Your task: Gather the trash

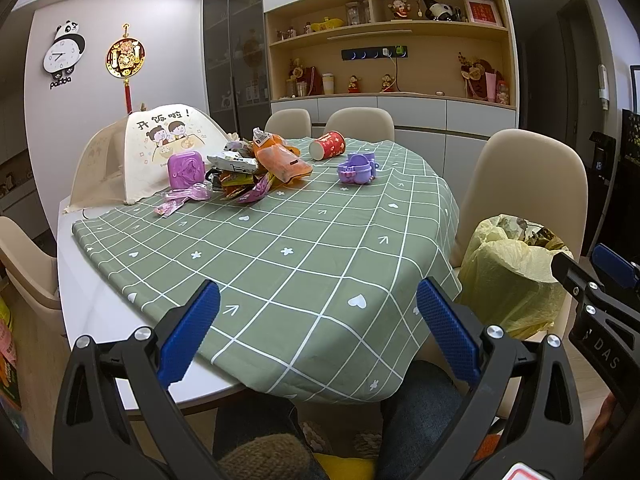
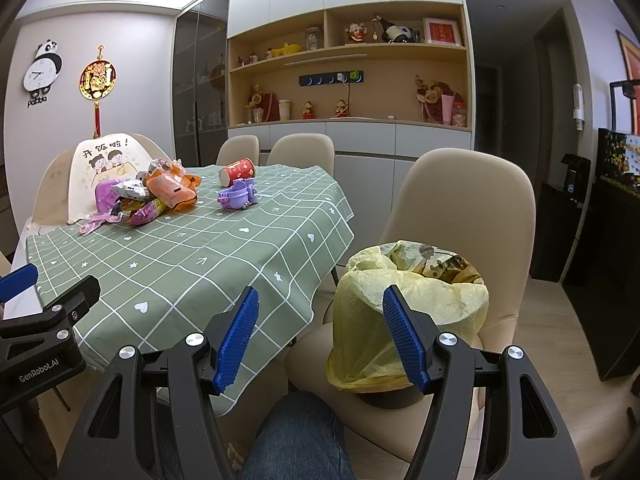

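Note:
A pile of snack wrappers (image 1: pixel 256 172) lies at the far left of the green checked tablecloth (image 1: pixel 280 264); it also shows in the right wrist view (image 2: pixel 156 196). A red paper cup (image 1: pixel 327 145) lies on its side behind it, also seen from the right (image 2: pixel 237 171). A bin with a yellow bag (image 2: pixel 404 308) stands on a chair, right of the table (image 1: pixel 508 276). My left gripper (image 1: pixel 318 328) is open and empty over the table's near edge. My right gripper (image 2: pixel 320 334) is open and empty, near the bin.
A purple toy (image 1: pixel 358 168) and a purple case (image 1: pixel 185 170) sit on the table. A folding food cover (image 1: pixel 132 160) stands at the far left. Beige chairs (image 2: pixel 460 208) surround the table. The person's knees (image 1: pixel 416 412) are below the table edge.

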A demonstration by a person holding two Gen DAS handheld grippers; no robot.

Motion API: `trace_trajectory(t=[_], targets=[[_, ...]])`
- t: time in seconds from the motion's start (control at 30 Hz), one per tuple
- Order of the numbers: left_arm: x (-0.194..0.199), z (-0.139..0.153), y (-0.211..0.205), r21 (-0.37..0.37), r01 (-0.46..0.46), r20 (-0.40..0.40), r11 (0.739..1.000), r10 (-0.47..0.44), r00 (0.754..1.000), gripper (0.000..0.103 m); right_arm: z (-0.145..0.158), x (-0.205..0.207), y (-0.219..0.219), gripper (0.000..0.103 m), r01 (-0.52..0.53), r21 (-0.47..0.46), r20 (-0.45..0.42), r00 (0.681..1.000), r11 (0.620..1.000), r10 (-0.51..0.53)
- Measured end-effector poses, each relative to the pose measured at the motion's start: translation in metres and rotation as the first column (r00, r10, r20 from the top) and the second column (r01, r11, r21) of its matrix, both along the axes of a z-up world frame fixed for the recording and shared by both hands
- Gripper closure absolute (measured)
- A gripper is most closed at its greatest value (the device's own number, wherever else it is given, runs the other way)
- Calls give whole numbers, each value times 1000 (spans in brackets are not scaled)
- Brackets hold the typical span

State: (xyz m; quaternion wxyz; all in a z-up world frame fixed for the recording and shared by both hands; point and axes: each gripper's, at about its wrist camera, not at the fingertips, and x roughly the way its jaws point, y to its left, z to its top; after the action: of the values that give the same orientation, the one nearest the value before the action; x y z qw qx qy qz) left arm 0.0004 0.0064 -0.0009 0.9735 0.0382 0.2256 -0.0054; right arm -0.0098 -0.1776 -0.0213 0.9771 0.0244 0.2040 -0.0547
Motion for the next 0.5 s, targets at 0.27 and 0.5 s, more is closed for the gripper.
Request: trace_trajectory(t=[0.27,0.5], targets=[[0,0,0,1,0,0,1000,0,1000,9,-1,0,0,42,-1,0,-1,1000,1000,1],[-2,0,0,3,-1,0,1000,1,1000,9,-3,1,0,42,-3,1,-5,1000,1000,3]])
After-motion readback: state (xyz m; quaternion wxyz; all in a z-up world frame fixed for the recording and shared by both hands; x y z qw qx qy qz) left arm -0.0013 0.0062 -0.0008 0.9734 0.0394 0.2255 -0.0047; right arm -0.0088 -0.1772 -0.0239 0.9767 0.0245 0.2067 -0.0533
